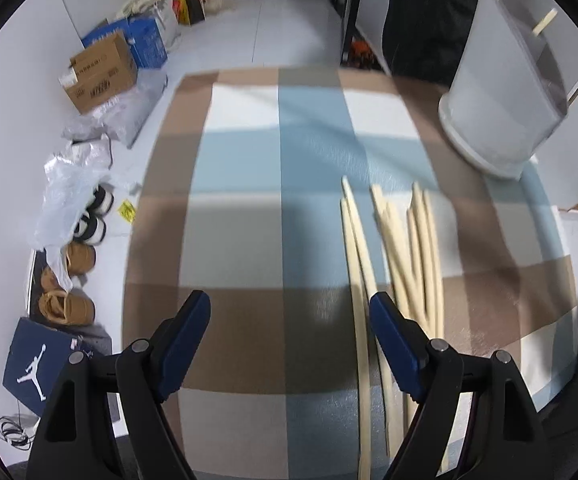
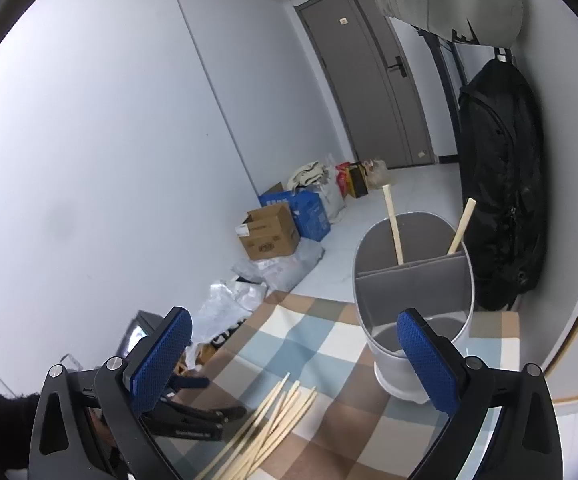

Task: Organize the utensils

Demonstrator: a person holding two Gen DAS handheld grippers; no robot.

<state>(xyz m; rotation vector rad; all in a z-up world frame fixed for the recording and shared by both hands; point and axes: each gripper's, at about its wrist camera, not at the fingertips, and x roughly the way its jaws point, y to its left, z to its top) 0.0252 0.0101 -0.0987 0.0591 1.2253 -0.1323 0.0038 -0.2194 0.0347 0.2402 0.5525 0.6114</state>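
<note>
Left hand-held gripper [image 1: 289,320]: jaws spread wide and empty, pointing steeply down at the checked cloth [image 1: 241,240]; nothing lies between the blue pads.
Left pad contact: the right-hand pad [image 1: 393,344] stands just beside the loose chopsticks [image 1: 409,248]; whether it touches them cannot be told through the blur.
Right hand-held gripper [image 2: 293,356]: jaws at full spread, released, holding nothing; both blue pads are free of any object.
Right gripper aim: slightly downward, towards the utensil holder [image 2: 413,292].
Loose chopsticks: a bundle of pale wooden sticks lying flat on the checked cloth of the desk, fanned out, near the holder but apart from it.
Utensil holder: grey-white, oval, upright on the cloth, split by an inner divider.
Stored chopsticks [image 2: 394,228]: two sticks standing tilted in the far compartment; the near compartment shows no sticks.
</note>
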